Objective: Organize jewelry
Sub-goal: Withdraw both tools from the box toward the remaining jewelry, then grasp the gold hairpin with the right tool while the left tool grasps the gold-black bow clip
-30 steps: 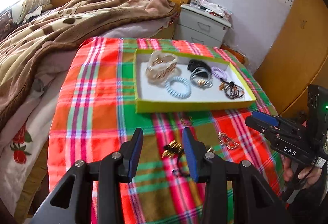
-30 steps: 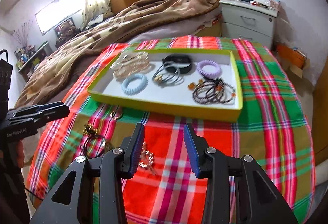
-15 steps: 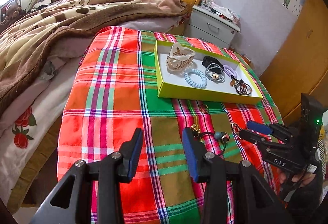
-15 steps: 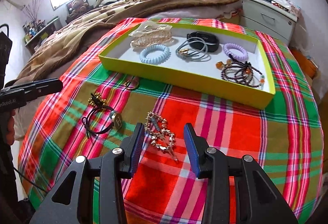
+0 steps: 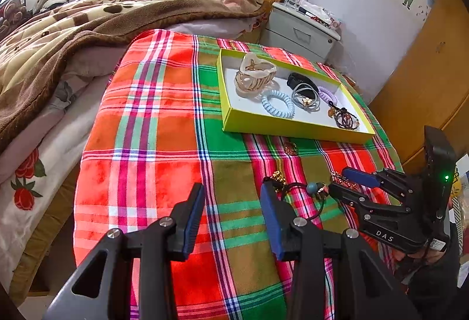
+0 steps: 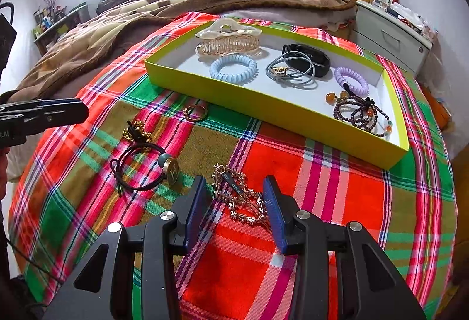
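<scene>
On the plaid red-and-green cloth point(image 6: 337, 173) covering the counter lie four loose pieces: a gold rhinestone chain clip point(image 6: 240, 197), a black elastic hair tie with a round gold charm point(image 6: 143, 167), a gold bead cluster point(image 6: 137, 131) and a thin gold ring point(image 6: 195, 112). The shallow yellow-green cardboard tray point(image 6: 263, 103) holds six: a cream claw clip point(image 6: 228, 38), a blue spiral tie point(image 6: 233, 68), grey cords point(image 6: 290, 72), a black band point(image 6: 307, 57), a lilac spiral tie point(image 6: 351, 79) and dark beaded bracelets point(image 6: 362, 113). "DAS" is printed on the right tool point(image 5: 343, 182). It stands released, the chain clip between its pads untouched. The left tool point(image 5: 231, 217) is released, empty.
</scene>
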A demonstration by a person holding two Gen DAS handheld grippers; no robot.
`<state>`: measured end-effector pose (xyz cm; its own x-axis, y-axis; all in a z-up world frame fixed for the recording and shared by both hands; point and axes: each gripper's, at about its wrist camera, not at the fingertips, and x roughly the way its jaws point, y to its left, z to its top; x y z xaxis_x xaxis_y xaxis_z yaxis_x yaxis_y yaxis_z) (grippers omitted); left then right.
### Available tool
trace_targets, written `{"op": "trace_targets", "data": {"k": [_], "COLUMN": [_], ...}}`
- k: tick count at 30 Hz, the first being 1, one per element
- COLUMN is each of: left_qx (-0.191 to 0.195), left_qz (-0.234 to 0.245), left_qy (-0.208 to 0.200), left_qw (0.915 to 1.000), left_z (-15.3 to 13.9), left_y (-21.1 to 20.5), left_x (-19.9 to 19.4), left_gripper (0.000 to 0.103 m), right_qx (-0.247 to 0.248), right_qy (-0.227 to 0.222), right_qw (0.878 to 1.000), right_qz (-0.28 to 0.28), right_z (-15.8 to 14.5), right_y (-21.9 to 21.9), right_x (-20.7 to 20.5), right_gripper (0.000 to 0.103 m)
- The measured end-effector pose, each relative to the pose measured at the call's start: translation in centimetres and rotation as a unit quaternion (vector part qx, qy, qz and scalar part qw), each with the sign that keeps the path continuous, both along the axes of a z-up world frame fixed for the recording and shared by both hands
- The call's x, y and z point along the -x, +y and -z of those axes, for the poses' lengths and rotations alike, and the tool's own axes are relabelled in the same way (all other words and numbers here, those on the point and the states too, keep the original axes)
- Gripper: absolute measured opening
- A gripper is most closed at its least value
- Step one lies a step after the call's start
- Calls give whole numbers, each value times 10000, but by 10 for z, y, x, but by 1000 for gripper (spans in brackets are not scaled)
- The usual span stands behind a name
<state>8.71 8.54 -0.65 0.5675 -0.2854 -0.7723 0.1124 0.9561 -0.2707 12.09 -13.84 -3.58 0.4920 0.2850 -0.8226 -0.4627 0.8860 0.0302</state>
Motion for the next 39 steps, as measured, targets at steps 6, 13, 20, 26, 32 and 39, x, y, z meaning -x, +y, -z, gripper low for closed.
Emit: {"op": "trace_targets", "data": {"k": [6, 13, 20, 26, 32, 39], "left_qx": [51, 88, 72, -113, -523, -901], "left_qz": [97, 213, 403, 510, 504, 667], "left_qy": [52, 108, 193, 296, 282, 251], "left_qw": [9999, 9997, 9990, 9982, 9970, 9934], "left_z": [3, 5, 10, 17, 21, 23], "left_y": [-4, -11, -26, -40, -48, -59], "left_x": [-3, -5, -15, -24, -30, -29], "left_gripper": [41, 41, 41, 41, 41, 42], "right_qx": [-24, -236, -385, -503, -582, -665], "right_qy": [-23, -38, -115, -181, -219, -224], "right_qw": [9999, 9992, 9980, 9970, 9965, 9960], "right_qz": [102, 312, 483, 564, 564, 552], "right_z": [-1, -4, -12, -18, -21, -21], "right_y": [-4, -16, -27, -36, -40, -40], "right_x": [3, 5, 10, 14, 15, 12], "right_gripper": [36, 36, 36, 36, 36, 36]}}
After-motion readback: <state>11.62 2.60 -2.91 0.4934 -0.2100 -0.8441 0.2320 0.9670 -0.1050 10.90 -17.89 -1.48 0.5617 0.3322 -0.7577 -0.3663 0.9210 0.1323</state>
